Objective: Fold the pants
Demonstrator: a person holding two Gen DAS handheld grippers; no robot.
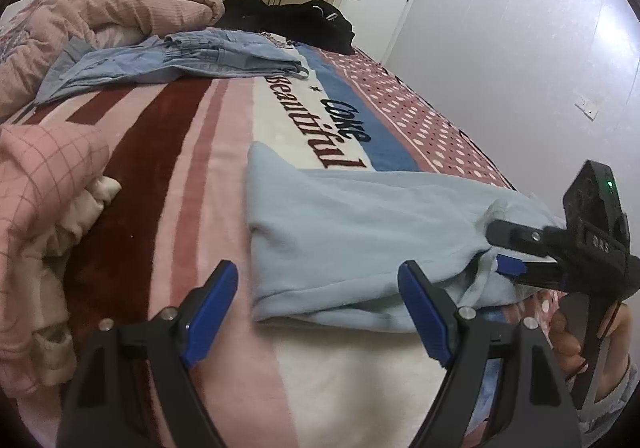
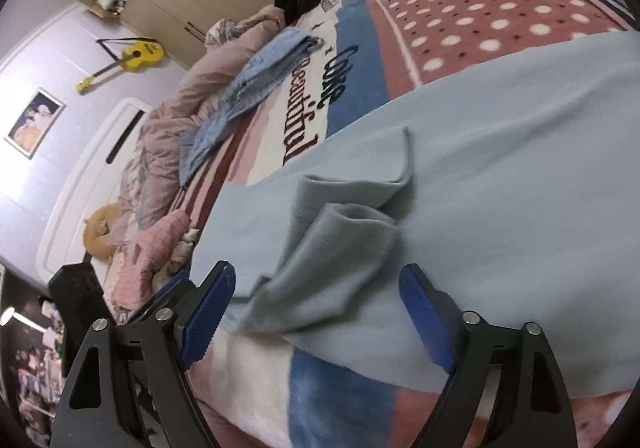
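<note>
Now | left gripper (image 1: 318,302): jaws spread, empty | right gripper (image 2: 318,306): jaws spread, empty | pants (image 1: 352,244): light blue, folded on bed (image 1: 192,151), just ahead of both jaws

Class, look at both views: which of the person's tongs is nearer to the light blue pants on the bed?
Right. The right tongs touch the light blue pants at their edge, open around a fold. The left tongs hover open just short of the near edge.

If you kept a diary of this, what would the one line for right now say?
task: fold pants | light blue pants flat on blanket | left gripper open | right gripper open over cuff
</note>
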